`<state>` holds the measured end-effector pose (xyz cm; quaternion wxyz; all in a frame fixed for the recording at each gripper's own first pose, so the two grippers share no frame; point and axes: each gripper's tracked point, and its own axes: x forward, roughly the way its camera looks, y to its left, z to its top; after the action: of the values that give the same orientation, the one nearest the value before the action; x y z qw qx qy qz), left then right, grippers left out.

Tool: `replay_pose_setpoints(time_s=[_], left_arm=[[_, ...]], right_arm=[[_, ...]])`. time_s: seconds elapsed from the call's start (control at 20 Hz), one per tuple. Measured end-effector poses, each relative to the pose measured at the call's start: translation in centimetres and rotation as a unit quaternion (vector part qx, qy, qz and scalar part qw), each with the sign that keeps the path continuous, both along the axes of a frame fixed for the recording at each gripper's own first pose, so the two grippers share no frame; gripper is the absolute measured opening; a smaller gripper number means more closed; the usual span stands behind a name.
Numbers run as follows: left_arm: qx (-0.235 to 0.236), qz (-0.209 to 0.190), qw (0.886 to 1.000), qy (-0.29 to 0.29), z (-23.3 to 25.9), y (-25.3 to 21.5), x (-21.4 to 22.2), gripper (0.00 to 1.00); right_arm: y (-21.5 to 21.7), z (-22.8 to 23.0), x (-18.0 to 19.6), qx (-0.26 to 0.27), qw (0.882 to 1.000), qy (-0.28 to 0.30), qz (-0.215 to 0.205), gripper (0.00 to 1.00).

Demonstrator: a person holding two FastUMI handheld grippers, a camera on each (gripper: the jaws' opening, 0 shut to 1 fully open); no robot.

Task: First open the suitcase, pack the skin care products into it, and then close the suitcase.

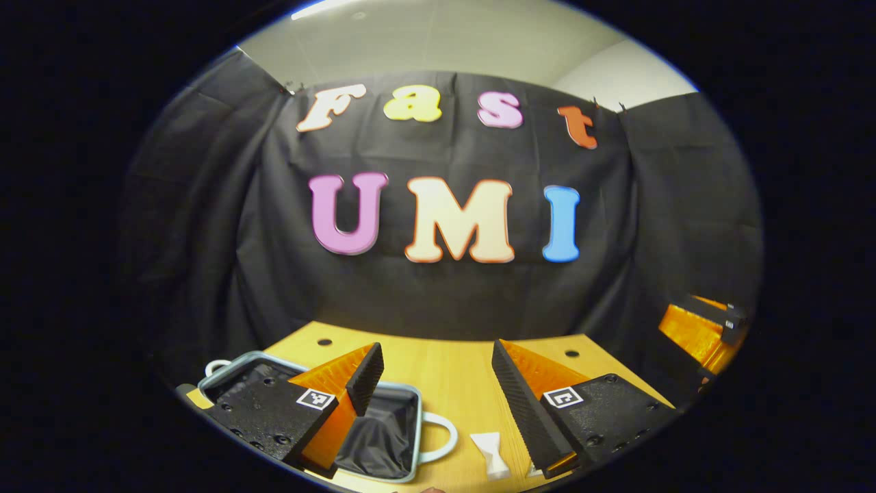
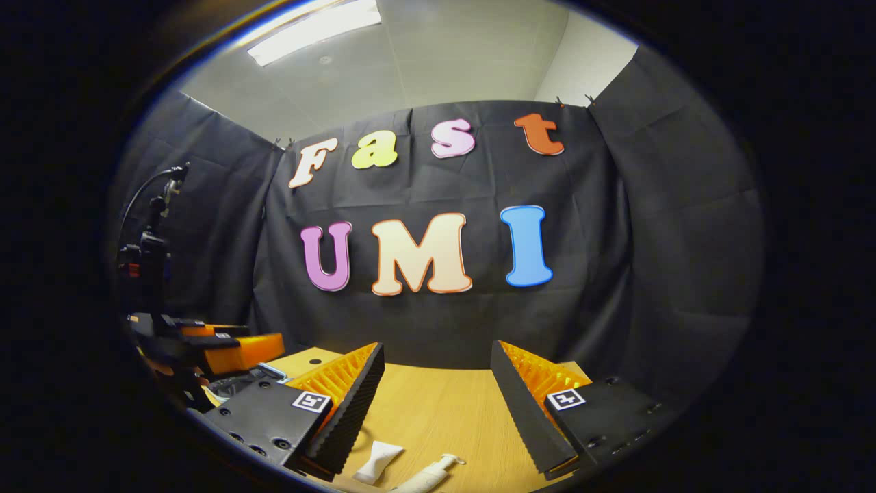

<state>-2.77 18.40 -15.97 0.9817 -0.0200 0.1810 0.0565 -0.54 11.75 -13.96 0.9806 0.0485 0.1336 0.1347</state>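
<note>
One suitcase, lid open. Two skin care items: one white tube and one pump bottle. Two grippers: left, right. One table.

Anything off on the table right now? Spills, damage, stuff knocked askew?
Nothing stands out. The suitcase lies open with its dark lining bare, a white tube and a pump bottle lie flat on the table, both grippers open.

The left orange-and-black two-finger gripper is held level, its ridged black fingers spread wide with nothing between them. The right orange-and-black gripper is posed the same, fingers wide apart and empty.
</note>
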Motion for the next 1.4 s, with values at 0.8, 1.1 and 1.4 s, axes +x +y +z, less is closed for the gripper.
replay_pose_setpoints(time_s=[0.8,1.1,1.4], left_arm=[[-0.073,-0.077,0.956,0.273,-22.3,-9.4,-4.9,0.96],[-0.09,-0.061,0.938,0.329,-27.3,-9.6,-5.5,0.85],[-0.078,-0.047,0.937,0.336,-29.1,-8.3,-6.1,0.29]], right_arm=[[-4.9,-3.3,-2.1,-0.074,0.995,0.051,-0.032,0.99],[-4.8,-4.3,-2.6,-0.091,0.994,0.066,-0.019,0.99],[-4.3,-5.2,-2.5,-0.096,0.992,0.075,-0.014,1.0]])
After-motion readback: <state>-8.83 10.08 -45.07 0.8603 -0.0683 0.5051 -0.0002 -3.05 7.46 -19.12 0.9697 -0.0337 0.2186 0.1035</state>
